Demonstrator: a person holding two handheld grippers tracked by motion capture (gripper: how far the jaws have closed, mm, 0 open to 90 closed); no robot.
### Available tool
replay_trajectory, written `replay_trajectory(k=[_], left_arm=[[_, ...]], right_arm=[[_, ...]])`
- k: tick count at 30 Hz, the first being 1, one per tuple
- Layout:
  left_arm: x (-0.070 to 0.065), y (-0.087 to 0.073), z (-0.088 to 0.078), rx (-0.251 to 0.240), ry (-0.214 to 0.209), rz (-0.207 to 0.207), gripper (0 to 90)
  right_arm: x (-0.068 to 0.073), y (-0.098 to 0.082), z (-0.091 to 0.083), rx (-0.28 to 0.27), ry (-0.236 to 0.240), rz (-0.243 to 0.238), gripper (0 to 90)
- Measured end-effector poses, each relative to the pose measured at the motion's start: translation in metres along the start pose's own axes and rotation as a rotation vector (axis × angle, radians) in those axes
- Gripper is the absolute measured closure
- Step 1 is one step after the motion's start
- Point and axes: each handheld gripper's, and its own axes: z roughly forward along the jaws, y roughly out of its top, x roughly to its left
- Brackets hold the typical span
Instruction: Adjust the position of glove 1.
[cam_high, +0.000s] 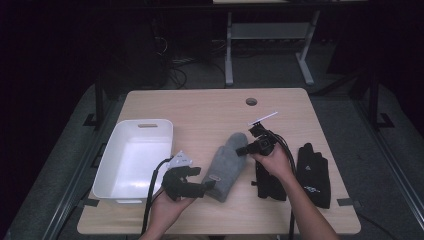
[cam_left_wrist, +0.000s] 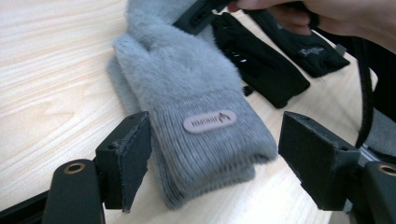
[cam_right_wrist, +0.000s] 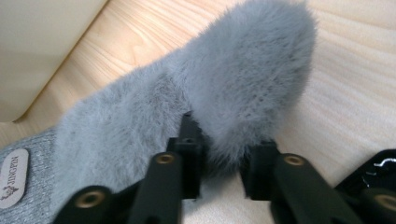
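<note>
- A fuzzy grey mitten (cam_high: 227, 165) lies flat on the wooden table (cam_high: 210, 107), between the white plastic bin (cam_high: 134, 159) and a pair of black gloves (cam_high: 313, 175); nothing is in the bin yet.
- The left gripper (cam_high: 209, 186) sits at the mitten's ribbed cuff (cam_left_wrist: 212, 140). Its jaws stand wide apart with the cuff between them, neither pad pressing the knit, so the fingers are released.
- The right gripper (cam_high: 242, 150) is at the far, fluffy end. In the right gripper view its jaws have a tuft of the thumb (cam_right_wrist: 247, 88) pinched between them: a grasp on the mitten, though a light one.
- My guess: the work is barely begun. The mitten, still resting on the table, has yet to be lifted or sorted, and the black gloves lie untouched.
- The left gripper view alone makes the small rubber label (cam_left_wrist: 209, 122) on the cuff readable as a patch; the high view alone gives the bin's place at the left of the table.
</note>
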Motion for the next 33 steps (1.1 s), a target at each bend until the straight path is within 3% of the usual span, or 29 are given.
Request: replay_trajectory(k=[2,4,5,7,9,14,25,33], left_arm=[[0.006,0.003,0.005,0.015,-0.006,-0.047,25.3],[0.01,0.003,0.011,0.035,-0.017,-0.092,25.3],[0.01,0.003,0.011,0.035,-0.017,-0.092,25.3],[0.017,0.001,0.018,0.047,-0.079,-0.188,25.3],[0.02,-0.001,0.021,0.054,-0.095,-0.232,25.3],[0.026,-0.006,0.024,0.071,-0.081,-0.268,25.3],[0.031,-0.019,0.038,0.124,-0.139,-0.352,25.4],[0.033,-0.025,0.043,0.14,-0.148,-0.364,28.6]], right_arm=[[-0.001,0.0,-0.001,-0.013,0.003,-0.003,54.7],[-0.002,0.0,-0.001,-0.022,0.008,0.006,48.7],[-0.004,-0.001,-0.001,-0.023,0.009,0.011,44.2],[-0.006,-0.003,0.0,-0.036,0.008,0.025,39.2],[-0.007,-0.005,0.0,-0.048,0.005,0.031,38.7],[-0.012,-0.009,-0.002,-0.067,0.002,0.057,35.5],[-0.017,-0.012,0.004,-0.078,0.007,0.078,35.3],[-0.021,-0.012,0.009,-0.095,0.016,0.137,41.1]])
